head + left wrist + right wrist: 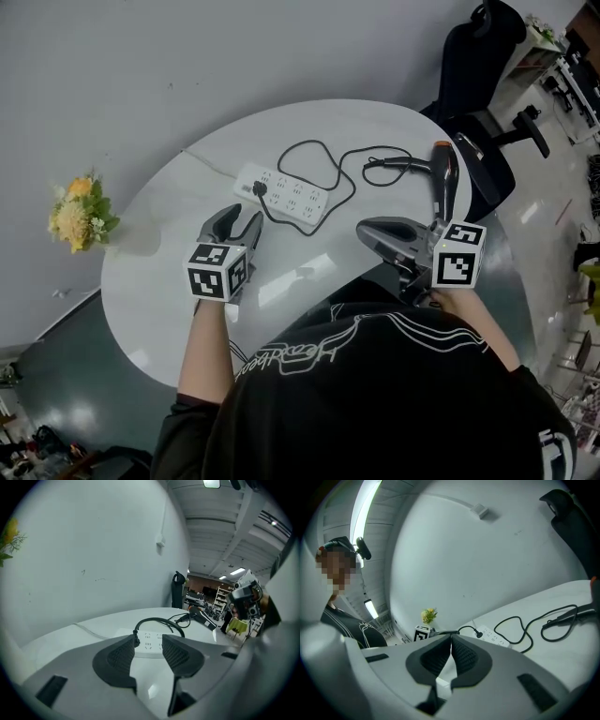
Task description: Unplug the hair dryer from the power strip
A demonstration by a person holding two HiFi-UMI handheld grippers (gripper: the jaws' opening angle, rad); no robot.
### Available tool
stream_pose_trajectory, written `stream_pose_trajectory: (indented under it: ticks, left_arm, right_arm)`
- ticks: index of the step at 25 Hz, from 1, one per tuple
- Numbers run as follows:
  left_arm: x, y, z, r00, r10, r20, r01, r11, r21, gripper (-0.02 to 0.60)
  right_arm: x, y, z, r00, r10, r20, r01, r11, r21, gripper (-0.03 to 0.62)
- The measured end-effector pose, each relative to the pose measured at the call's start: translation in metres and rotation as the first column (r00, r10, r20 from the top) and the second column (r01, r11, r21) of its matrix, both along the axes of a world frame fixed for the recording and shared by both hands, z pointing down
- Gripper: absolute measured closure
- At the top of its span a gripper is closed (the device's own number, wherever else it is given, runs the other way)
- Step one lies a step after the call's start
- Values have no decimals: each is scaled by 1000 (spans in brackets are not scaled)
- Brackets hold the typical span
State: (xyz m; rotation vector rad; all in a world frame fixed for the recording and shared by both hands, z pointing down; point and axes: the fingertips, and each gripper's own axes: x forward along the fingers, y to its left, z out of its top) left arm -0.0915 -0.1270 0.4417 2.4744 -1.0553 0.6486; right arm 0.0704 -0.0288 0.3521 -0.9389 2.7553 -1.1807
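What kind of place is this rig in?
Probably an open-plan office or lab: black swivel office chair by the glossy white oval table, storage shelves and ceiling strip lights behind.

No readable text; white script print on black shirt [375, 403] too warped to read.

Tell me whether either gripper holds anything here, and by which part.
Nothing is held. The left gripper is open and empty, facing the plug; the right gripper is shut on nothing.
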Motion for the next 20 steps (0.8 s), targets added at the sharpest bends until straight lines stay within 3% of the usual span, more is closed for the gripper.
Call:
stream_pose_trajectory:
  ticks: [8, 16, 20]
  left_arm:
    - [-2, -26, 30, 994, 51, 93, -53, 998, 19, 391]
    - [0, -47, 60, 966, 136, 220, -143, 989, 18, 383]
    - [1, -51, 70, 960, 181, 214, -187, 982, 7, 383]
  right_arm:
    - [1, -39, 8, 999, -52, 11, 52, 998, -31, 597]
    - [-2, -66, 28, 993, -116, 8, 116, 989, -90, 597]
    - [-3, -82, 41, 991, -136, -2, 135, 984, -119, 597]
